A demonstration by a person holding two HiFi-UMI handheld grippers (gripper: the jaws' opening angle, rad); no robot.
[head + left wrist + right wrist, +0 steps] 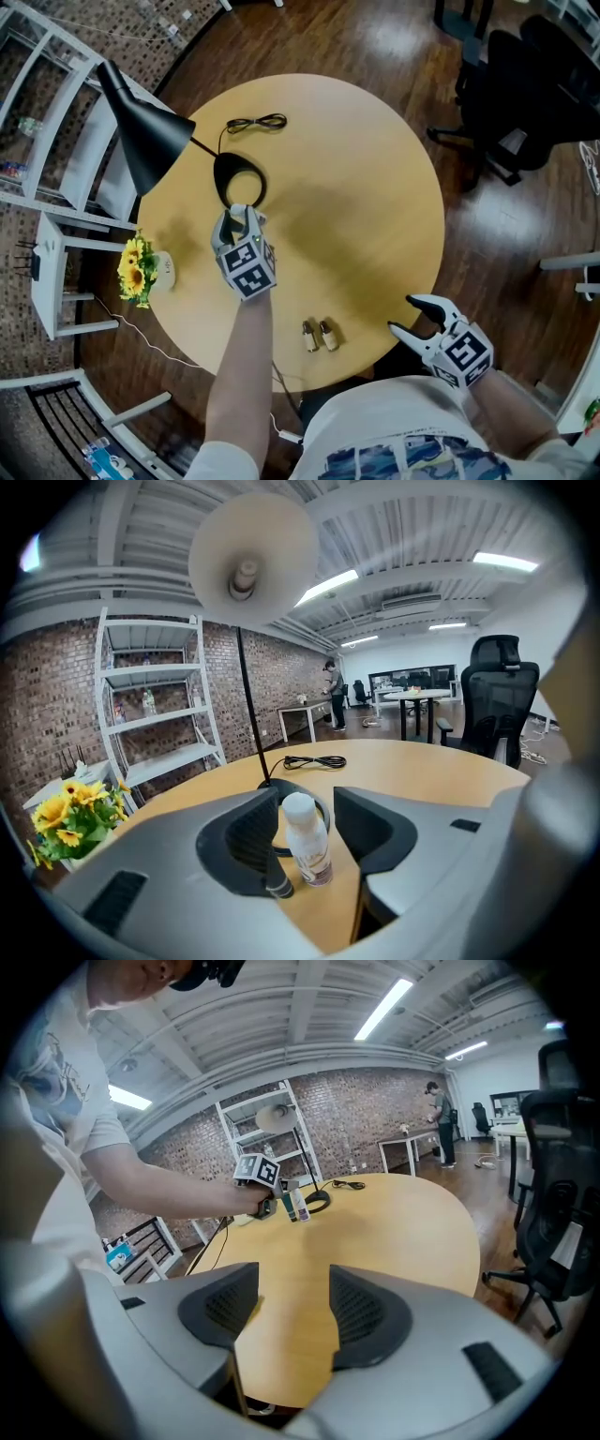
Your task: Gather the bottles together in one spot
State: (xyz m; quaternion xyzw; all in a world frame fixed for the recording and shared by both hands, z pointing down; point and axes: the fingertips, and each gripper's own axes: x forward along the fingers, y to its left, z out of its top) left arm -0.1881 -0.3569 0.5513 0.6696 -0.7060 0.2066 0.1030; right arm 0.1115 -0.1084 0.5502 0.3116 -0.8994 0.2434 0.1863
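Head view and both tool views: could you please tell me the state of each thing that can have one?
left tool: open, white bottle between its jaws.
white bottle: upright on the table, capped.
right tool: open, empty.
two small bottles: side by side near the table edge, apart from the white bottle.
lamp: appears unlit.
cable: coiled on the table.

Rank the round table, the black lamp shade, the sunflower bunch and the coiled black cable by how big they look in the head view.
1. round table
2. black lamp shade, though it stands raised toward the camera, which inflates it
3. sunflower bunch
4. coiled black cable, similar in spread to the sunflowers but much thinner
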